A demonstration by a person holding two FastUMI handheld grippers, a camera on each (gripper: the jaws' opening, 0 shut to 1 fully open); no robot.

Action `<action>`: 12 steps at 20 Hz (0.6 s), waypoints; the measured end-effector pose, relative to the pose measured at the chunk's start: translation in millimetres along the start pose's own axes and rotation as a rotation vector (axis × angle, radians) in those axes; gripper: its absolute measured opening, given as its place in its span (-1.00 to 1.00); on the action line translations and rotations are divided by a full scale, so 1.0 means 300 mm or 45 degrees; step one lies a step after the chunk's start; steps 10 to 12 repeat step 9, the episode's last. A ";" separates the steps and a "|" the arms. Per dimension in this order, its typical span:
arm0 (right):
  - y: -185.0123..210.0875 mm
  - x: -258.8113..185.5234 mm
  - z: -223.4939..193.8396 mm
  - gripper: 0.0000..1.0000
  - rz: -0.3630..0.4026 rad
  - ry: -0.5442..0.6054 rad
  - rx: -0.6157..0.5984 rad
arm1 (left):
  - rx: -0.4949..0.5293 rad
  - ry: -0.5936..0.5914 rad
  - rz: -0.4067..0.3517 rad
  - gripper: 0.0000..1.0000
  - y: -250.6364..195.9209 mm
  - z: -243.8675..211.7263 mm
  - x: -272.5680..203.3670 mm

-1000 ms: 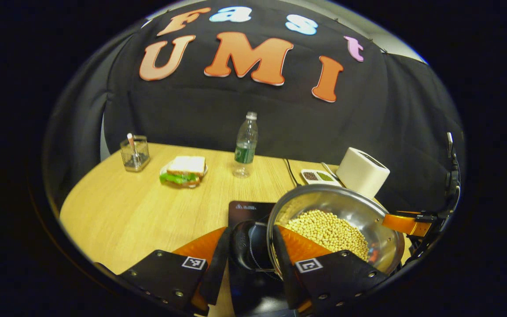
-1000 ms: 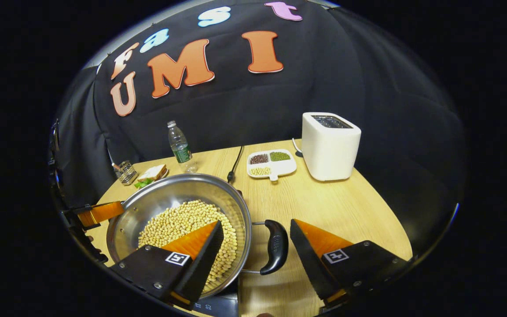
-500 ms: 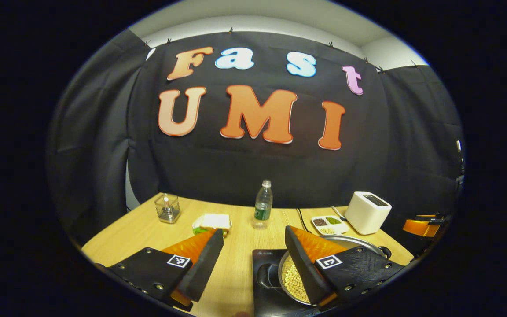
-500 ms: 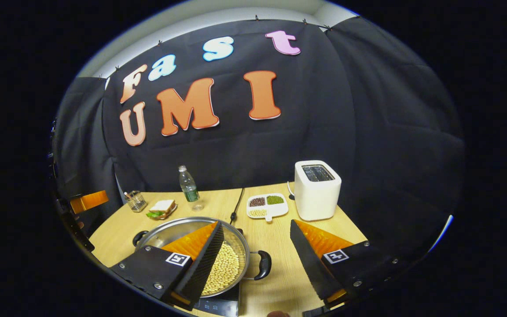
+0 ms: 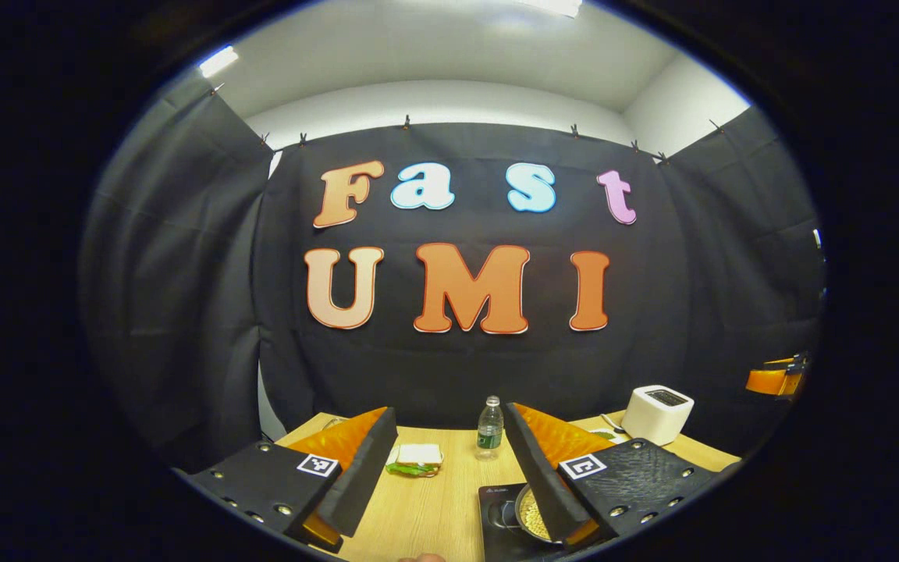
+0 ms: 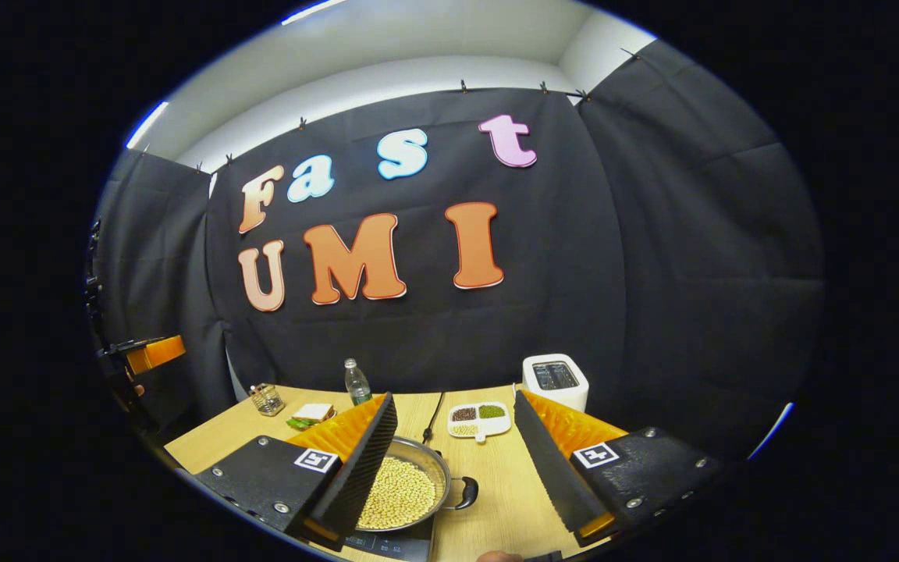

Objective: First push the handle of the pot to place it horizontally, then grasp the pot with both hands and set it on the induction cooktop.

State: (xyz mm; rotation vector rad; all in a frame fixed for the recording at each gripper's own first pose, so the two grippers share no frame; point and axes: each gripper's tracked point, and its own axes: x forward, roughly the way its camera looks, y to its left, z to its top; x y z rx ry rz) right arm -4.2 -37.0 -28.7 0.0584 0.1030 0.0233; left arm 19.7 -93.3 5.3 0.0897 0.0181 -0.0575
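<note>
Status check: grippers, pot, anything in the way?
Left gripper open, right gripper open, both above the table. Pot of beans sits on the cooktop. Nothing in the way.

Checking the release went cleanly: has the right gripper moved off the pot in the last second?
Yes. The right gripper has pulled up and back: in the right gripper view the pot on the cooktop now looks smaller and lower, with jaws open and empty.

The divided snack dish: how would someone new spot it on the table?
Find the white toaster at the table's far side. Just in front of it lies the divided dish, beside the pot. It alone is a white tray holding dark, green and pale fillings.
</note>
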 end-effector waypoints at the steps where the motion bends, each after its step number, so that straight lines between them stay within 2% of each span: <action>1: 0.003 -0.014 0.010 0.88 0.005 -0.011 -0.006 | 0.001 -0.010 0.005 0.75 0.007 0.010 -0.008; 12: 0.023 -0.051 0.005 0.88 0.028 -0.024 -0.039 | -0.032 0.052 0.000 0.75 0.010 -0.035 -0.016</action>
